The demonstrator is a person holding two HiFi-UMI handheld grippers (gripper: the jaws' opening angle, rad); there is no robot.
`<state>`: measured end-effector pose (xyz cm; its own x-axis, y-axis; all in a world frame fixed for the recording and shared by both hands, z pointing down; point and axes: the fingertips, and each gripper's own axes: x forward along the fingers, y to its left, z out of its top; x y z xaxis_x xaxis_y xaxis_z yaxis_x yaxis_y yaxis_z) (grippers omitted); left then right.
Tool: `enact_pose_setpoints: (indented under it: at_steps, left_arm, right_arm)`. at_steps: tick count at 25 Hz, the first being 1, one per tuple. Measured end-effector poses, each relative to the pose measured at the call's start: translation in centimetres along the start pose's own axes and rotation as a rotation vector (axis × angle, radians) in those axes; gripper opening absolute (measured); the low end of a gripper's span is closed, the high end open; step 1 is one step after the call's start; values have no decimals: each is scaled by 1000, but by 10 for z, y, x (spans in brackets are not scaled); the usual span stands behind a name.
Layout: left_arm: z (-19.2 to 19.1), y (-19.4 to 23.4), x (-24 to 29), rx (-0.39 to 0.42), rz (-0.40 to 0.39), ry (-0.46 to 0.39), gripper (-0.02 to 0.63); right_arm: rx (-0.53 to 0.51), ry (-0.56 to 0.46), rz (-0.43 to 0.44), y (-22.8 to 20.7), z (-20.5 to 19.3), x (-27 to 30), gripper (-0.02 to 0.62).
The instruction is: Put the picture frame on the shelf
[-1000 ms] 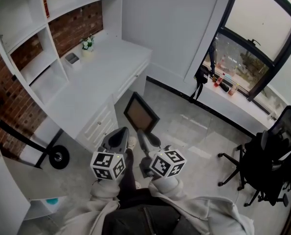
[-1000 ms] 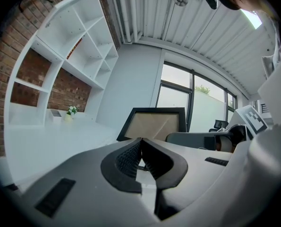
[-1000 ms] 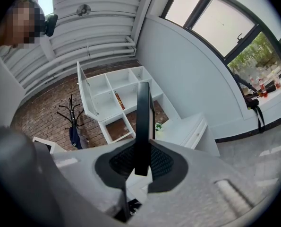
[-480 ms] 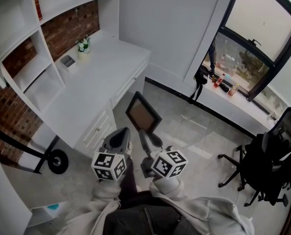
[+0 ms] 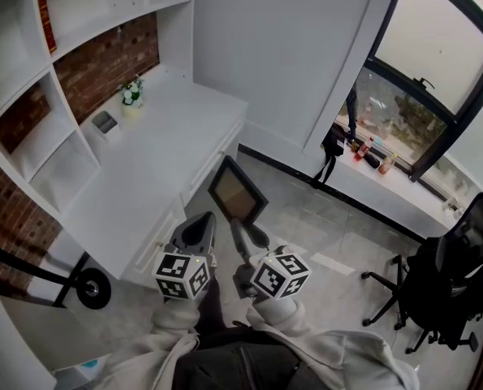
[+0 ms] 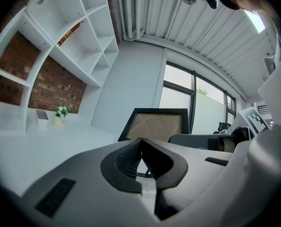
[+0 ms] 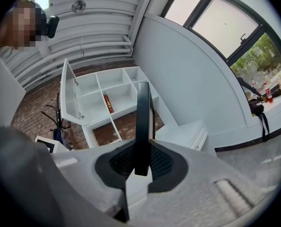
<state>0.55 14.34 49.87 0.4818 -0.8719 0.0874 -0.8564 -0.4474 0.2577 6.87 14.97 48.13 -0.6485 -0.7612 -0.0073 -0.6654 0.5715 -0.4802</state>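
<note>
White wall shelves (image 5: 111, 28) rise over a white desk (image 5: 168, 145), and just off the desk's front, above the floor, the dark picture frame (image 5: 236, 190) is pinched by its lower edge in the right gripper (image 5: 241, 232), while the left gripper (image 5: 199, 231) beside it is closed on nothing.

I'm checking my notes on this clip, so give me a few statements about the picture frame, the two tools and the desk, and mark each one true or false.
1. The right tool clamps the picture frame by its edge. True.
2. The left tool grips the frame too. False: its jaws are together with nothing between them.
3. The frame already stands on the shelf. False: it is held in the air, over the floor beside the desk.
4. A small flower pot stands on the desk. True.
</note>
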Motion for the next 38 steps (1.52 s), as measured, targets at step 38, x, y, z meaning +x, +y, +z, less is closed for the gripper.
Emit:
enact_pose_setpoints:
  at_steps: [38]
  left_arm:
    - [120, 236, 237, 15, 57, -36, 5]
  right_arm:
    - [73, 27, 67, -108, 83, 326, 41]
